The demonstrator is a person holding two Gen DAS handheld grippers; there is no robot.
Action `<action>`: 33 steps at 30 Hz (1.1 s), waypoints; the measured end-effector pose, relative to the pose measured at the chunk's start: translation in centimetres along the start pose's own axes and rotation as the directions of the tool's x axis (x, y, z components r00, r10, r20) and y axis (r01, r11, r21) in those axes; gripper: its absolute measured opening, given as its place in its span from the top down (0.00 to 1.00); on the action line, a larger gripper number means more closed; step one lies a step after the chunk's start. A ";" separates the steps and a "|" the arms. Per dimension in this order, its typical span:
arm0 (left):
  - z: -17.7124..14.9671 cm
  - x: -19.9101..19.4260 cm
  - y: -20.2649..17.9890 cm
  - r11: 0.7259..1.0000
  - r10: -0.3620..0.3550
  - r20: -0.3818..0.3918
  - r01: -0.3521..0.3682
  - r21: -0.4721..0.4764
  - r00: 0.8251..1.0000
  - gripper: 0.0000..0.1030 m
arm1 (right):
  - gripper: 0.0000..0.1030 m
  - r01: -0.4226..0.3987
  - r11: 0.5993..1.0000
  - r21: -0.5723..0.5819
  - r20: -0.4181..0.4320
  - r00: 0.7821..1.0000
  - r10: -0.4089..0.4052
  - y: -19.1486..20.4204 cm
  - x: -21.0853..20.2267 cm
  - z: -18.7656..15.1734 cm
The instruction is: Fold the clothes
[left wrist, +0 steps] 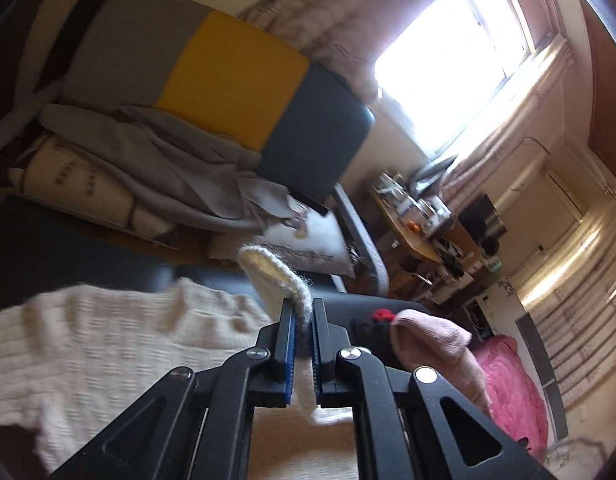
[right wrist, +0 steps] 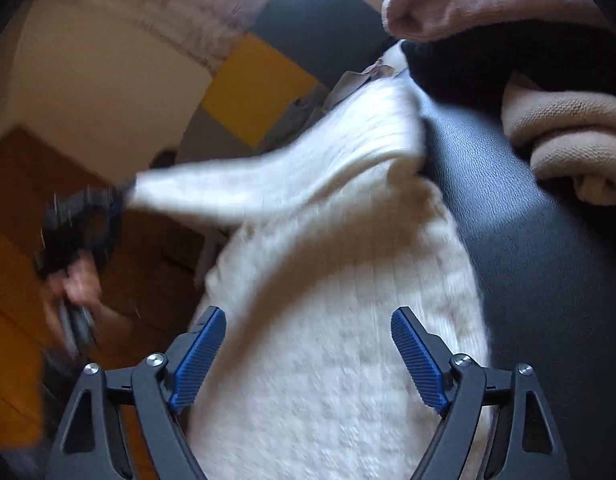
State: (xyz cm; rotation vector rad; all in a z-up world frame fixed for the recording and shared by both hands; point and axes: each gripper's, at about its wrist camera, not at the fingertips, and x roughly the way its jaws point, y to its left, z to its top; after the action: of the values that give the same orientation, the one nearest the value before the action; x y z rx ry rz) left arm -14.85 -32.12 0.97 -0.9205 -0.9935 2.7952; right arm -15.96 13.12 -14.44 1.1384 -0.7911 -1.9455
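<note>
A bright window [left wrist: 460, 52] with pale curtains fills the upper right of the left wrist view, and below it a cluttered side table [left wrist: 420, 216] stands against the wall; a headboard [left wrist: 227, 76] in grey, yellow and dark blue panels spans the upper middle, with a grey garment [left wrist: 155, 164] heaped in front of it. The cream knitted sweater [right wrist: 328, 320] lies on a dark leather-like surface [right wrist: 528, 260], filling the lower middle of the right wrist view and the lower left of the left wrist view, blurred in both. The left tongs [left wrist: 303, 320] are nearly closed, pinching a fold of the sweater's sleeve between their blue pads [left wrist: 290, 344]; the sleeve's cuff [left wrist: 271, 272] curls up above the fingertips at the frame's centre. In the right wrist view the same sleeve stretches toward the left of the frame, where the left tongs appear only as a dark blurred shape. The right tongs [right wrist: 308, 356] stand wide apart over the sweater's body, gripping nothing. A pink garment [left wrist: 432, 340] sits just right of the left tongs, with a dark item with a red spot [left wrist: 382, 316] beside it and a magenta fabric [left wrist: 516, 392] lower right. In the right wrist view a beige folded cloth [right wrist: 568, 140] rests at the upper right.
</note>
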 end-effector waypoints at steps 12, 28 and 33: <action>-5.1 -0.1 11.6 0.985 0.117 -0.107 -0.129 -0.112 0.987 0.95 | 0.12 0.104 0.992 0.072 0.079 0.991 -0.110 0.4 2.7 4.8; -7.2 -0.2 18.1 0.973 0.070 -0.166 -0.104 -0.204 0.984 0.95 | 0.32 0.556 0.799 -0.227 0.024 0.824 -0.566 -0.4 10.9 11.2; -7.7 -2.2 18.0 0.977 0.059 -0.110 -0.080 -0.198 0.992 0.95 | 0.86 0.555 0.691 -0.462 0.041 0.792 -0.609 1.8 11.9 10.9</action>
State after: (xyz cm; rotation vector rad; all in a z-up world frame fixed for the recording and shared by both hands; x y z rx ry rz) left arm -6.05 -42.53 -13.19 -1.1310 -1.2718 2.7056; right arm -29.24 3.79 -13.82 1.2814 0.1518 -2.3747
